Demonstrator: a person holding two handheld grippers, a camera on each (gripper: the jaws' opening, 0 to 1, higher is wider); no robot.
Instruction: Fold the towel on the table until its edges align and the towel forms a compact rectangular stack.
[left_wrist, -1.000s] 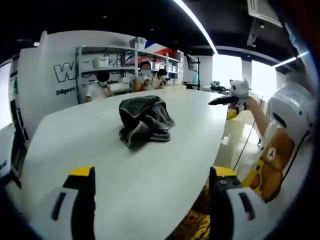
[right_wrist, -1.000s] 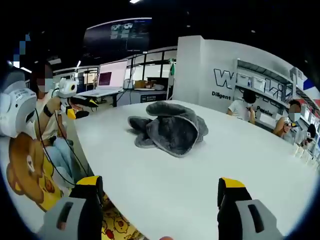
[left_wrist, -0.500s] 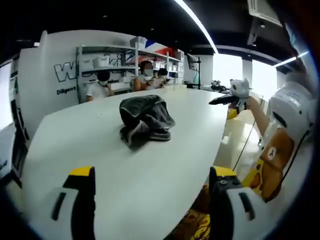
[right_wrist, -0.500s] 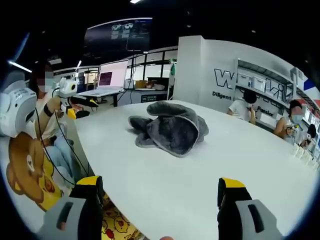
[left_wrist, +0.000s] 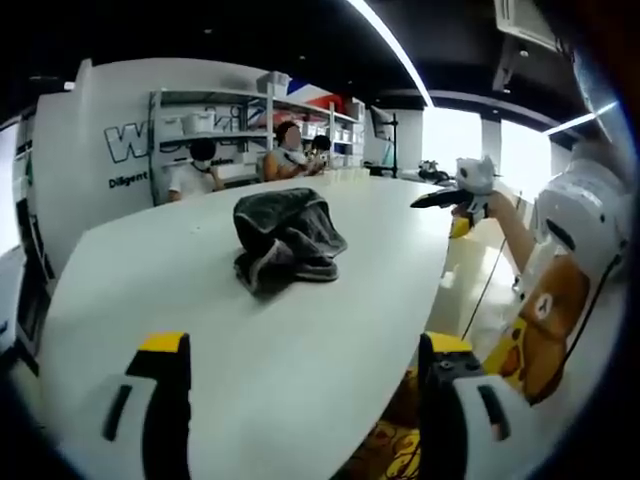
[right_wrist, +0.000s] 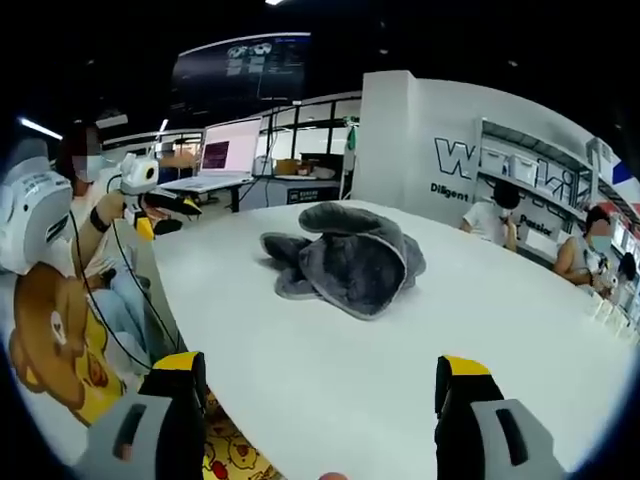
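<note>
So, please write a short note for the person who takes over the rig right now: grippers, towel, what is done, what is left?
Left gripper: open, holding nothing, above the near table edge.
Right gripper: open, holding nothing, also short of the towel.
Dark grey fluffy towel: crumpled in a heap on the white oval table, untouched.
Done: nothing folded yet.
Left: spread the towel flat, then fold it until the edges align into a compact rectangle.
</note>
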